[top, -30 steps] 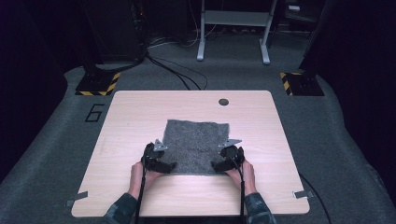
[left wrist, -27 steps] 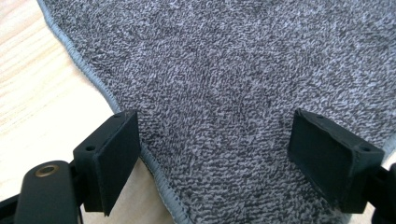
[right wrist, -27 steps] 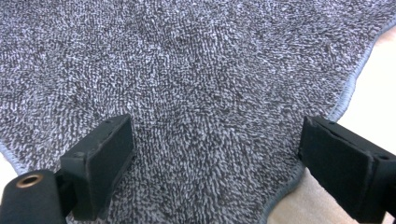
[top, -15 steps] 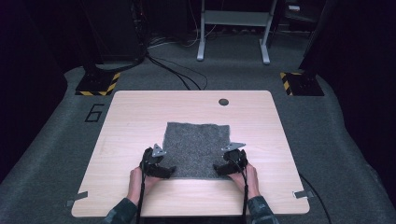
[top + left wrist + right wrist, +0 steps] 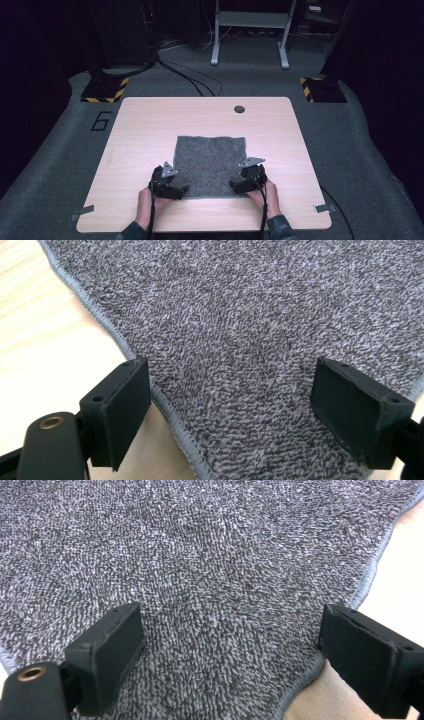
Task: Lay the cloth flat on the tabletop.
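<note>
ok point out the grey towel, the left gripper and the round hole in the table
grey towel [image 5: 210,157], high view, middle of the cloth
left gripper [image 5: 184,190], high view, between its jaw tips
round hole [image 5: 239,109], high view, its dark centre

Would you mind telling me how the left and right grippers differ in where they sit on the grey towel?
The left gripper is at the towel's near left corner, the right gripper at its near right corner. The left's jaws straddle the hem; the right's left jaw lies over cloth. Both are open, gripping nothing.

One grey towel [image 5: 211,165], one table [image 5: 150,125], two hand-held grippers: left [image 5: 184,189], right [image 5: 233,184].
</note>
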Available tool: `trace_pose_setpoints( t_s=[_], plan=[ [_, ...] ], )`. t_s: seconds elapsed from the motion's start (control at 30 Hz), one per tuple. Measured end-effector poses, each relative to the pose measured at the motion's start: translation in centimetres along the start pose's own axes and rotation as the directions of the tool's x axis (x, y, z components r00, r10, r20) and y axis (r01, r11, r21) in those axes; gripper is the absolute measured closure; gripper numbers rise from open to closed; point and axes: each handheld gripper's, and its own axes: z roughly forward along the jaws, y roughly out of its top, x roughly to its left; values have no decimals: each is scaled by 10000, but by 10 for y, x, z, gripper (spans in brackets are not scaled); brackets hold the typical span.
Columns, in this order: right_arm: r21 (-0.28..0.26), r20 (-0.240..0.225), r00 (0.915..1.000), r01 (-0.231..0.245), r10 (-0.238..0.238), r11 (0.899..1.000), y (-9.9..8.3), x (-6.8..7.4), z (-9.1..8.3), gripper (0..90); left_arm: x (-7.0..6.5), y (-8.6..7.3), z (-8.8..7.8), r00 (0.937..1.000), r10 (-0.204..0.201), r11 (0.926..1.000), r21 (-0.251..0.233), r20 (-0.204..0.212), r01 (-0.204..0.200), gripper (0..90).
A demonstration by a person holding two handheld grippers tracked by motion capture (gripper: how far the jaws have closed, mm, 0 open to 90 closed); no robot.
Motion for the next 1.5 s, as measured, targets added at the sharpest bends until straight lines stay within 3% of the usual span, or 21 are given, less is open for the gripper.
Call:
trace_pose_setpoints(
  t_s=[0.37,0.5,0.6,0.67,0.9,0.97,1.13,1.3,1.33,1.5],
  plan=[
    [-110,-27,9999,103,-103,9999,-9,7,-7,106,-12,-10,-7,10000,-39,9999,-155,36,40,160],
    [-159,-76,10000,44,-45,9999,-11,8,-8,108,-11,-10,-10,9998,-127,9998,-135,125,128,145],
    [-629,-204,9998,-61,48,9980,-10,10,-15,102,0,-7,-19,9989,-425,9978,-492,171,433,138],
    [-656,-130,9998,-151,143,9977,-10,12,-17,103,5,-5,-22,9981,-605,9960,-658,126,612,135],
    [-882,-502,9978,391,-437,9953,3,35,-23,110,33,7,-26,9896,-1442,9839,-1069,15,1435,119],
    [-969,-619,9967,462,-523,9942,6,41,-22,111,41,10,-25,9899,-1417,9855,-934,69,1417,118],
    [-1194,-955,9932,547,-663,9913,14,63,-19,115,55,17,-17,9846,-1747,9800,-960,29,1742,118],
    [-1216,-1179,9901,616,-761,9907,19,74,-14,117,62,22,-14,9808,-1950,9759,-991,23,1942,118],
    [-1214,-1286,9874,761,-917,9897,21,80,-12,118,64,23,-13,9815,-1908,9769,-1011,-146,1884,121],
    [-1272,-1461,9837,861,-1046,9881,25,90,-7,120,74,31,-5,9778,-2095,9733,-962,-33,2082,129]
  ],
)
